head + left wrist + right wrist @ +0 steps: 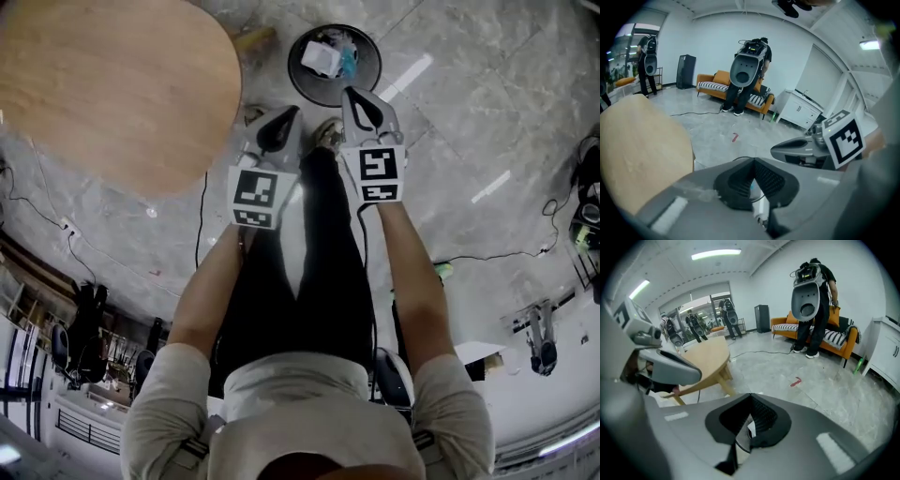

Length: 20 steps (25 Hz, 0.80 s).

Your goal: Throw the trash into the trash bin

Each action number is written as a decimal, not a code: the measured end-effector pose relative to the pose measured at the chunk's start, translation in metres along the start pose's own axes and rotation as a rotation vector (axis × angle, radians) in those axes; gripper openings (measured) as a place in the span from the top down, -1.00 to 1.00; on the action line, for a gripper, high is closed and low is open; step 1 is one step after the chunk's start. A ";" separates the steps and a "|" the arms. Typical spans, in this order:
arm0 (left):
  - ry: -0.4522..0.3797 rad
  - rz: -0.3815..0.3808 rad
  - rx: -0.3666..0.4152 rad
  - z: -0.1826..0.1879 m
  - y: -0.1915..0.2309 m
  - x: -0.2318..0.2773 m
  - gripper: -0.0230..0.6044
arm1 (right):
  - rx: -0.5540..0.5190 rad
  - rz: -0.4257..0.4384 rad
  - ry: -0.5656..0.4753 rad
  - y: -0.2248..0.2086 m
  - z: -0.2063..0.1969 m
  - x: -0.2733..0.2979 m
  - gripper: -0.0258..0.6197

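Closest to the head camera is the person's beige shirt [309, 394], both arms stretched forward with one tool at the end of each. On that side the left hand-held gripper [289, 114] has its jaws pressed together with nothing between them. Its own view shows the dark ribbed pads meeting at the tips, with just a sliver of the bin's contents peeking through the gap below. Same deal for the right hand-held gripper [349, 94]: jaws together and empty, tips sitting over the near rim of the round black trash bin [292, 66] in the head view.

Trash is already in there. I can see a white crumpled packet [322, 58] with a light blue scrap [349, 64] right beside it, both down inside the bin, which stands on the grey marble floor [450, 122]. Off to the left, the round light-wood tabletop [112, 84] looks bare as far as the head view covers it (part of it runs out of frame, so can't swear for the rest).

My read: the throwing part is pretty much done. Nothing's clamped, and I can't spot anything loose on the floor near the bin. What's left, if anything, is checking the hidden bit of the tabletop for more rubbish and binning that too. Otherwise I'd call it finished.
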<state>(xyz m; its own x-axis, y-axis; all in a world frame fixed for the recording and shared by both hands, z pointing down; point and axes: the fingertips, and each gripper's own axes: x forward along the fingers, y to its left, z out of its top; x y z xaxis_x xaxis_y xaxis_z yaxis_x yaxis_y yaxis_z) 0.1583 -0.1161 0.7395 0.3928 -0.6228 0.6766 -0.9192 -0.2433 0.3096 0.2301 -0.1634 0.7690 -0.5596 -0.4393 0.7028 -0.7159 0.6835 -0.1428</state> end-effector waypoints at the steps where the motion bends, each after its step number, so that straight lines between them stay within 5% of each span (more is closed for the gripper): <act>1: -0.008 -0.003 -0.001 0.012 -0.005 -0.011 0.87 | 0.008 0.003 -0.020 0.006 0.016 -0.016 0.90; 7: -0.102 -0.057 0.026 0.098 -0.036 -0.075 0.87 | -0.052 0.016 -0.139 0.050 0.095 -0.102 0.90; 12: -0.175 -0.128 0.140 0.174 -0.059 -0.125 0.87 | -0.007 -0.047 -0.248 0.066 0.154 -0.162 0.90; 20: -0.260 -0.156 0.184 0.230 -0.083 -0.201 0.87 | -0.080 -0.141 -0.318 0.090 0.236 -0.249 0.90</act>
<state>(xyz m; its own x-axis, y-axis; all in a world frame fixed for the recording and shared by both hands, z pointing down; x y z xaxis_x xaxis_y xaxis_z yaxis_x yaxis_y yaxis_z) 0.1495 -0.1418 0.4235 0.5300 -0.7304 0.4310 -0.8479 -0.4654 0.2540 0.2064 -0.1305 0.4164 -0.5687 -0.6835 0.4576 -0.7674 0.6411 0.0040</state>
